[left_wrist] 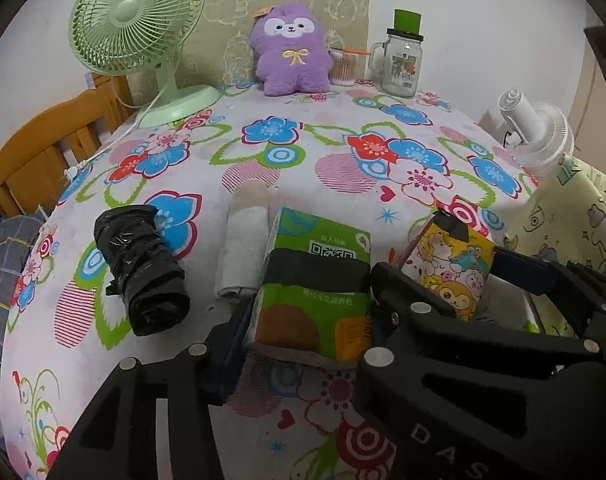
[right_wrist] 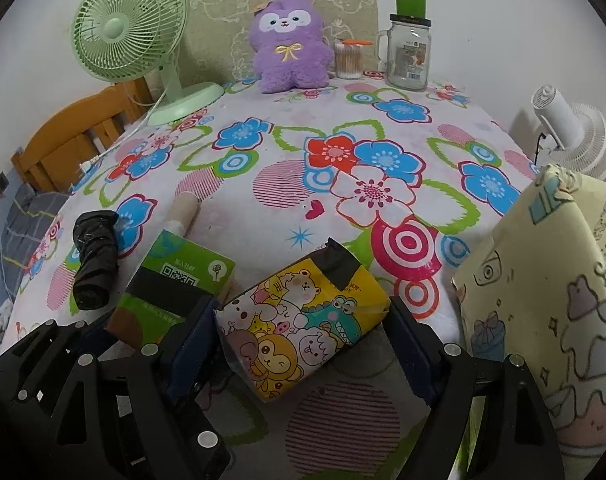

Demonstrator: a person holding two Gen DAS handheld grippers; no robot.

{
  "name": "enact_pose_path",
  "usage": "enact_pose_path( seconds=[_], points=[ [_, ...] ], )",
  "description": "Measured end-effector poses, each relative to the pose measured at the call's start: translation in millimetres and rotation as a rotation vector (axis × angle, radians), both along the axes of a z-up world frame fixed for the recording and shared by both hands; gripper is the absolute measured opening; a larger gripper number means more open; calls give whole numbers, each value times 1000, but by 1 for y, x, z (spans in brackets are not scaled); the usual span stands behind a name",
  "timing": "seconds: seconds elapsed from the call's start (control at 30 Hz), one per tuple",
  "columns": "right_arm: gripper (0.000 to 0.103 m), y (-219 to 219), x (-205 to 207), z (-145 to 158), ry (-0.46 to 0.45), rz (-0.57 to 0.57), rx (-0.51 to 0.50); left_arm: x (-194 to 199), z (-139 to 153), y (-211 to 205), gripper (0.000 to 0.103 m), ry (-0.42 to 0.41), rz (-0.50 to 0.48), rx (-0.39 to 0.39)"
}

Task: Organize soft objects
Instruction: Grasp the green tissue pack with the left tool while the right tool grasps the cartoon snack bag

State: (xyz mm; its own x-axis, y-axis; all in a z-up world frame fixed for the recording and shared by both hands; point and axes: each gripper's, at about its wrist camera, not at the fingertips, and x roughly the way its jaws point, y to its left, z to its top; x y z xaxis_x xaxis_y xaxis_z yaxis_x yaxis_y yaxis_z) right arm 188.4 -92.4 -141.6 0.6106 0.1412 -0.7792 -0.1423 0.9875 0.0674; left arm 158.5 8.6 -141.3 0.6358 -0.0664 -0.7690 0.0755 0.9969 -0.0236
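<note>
Open tablecloth (right_wrist: pixel 263 152) mid-table, plush (right_wrist: pixel 289 46) and jar (right_wrist: pixel 409 56) lining far edge

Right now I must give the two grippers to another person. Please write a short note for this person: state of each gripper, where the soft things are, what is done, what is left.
Left gripper: shut on the green tissue pack, near table edge.
Right gripper: jaws around the cartoon tissue pack, which lies beside the green one; grip looks closed, not certain.
Black bag roll and white roll lie left of them, untouched.
Purple plush stands at the back.
Done: both packs grasped. Left: placing them, then the rolls.
</note>
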Motion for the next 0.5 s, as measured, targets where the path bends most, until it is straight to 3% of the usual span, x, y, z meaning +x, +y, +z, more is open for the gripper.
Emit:
enact_pose_path(
  seconds=[0.5],
  points=[
    [85,6,-37,27,-68,12,-5,-35,23,6,54,-63,12,-13]
  ],
)
